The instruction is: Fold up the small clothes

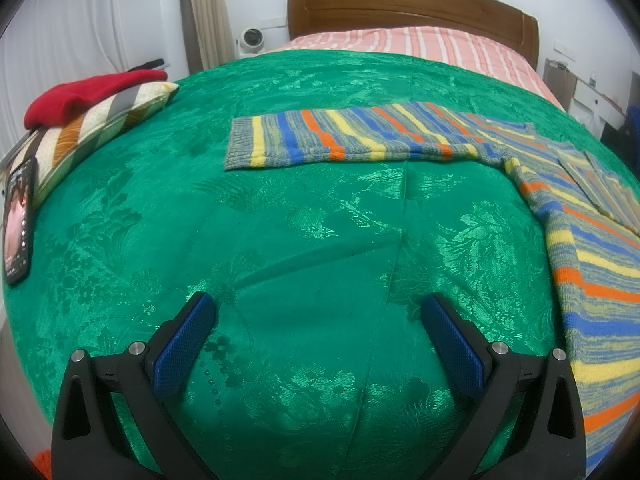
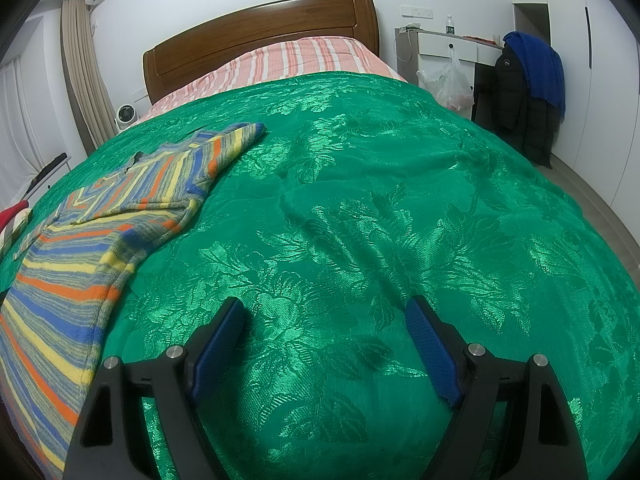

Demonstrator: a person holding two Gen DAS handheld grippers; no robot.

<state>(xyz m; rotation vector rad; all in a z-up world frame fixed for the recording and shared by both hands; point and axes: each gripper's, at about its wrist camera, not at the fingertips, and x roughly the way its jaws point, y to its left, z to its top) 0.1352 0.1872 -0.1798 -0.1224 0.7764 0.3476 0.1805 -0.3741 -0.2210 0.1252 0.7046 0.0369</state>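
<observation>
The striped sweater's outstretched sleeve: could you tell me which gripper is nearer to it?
Left. The striped sweater's sleeve lies straight ahead of the left gripper; the right gripper sits beyond the sweater's other side.

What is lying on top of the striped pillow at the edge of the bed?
A red garment lies bunched on the striped pillow, covering its far end. A phone leans on the near end. Anything beneath the red garment is hidden.

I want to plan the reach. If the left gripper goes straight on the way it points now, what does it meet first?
Most likely the bare green bedspread. The open left gripper points down at it; the sweater's sleeve lies farther on, though depth is hard to judge.
</observation>
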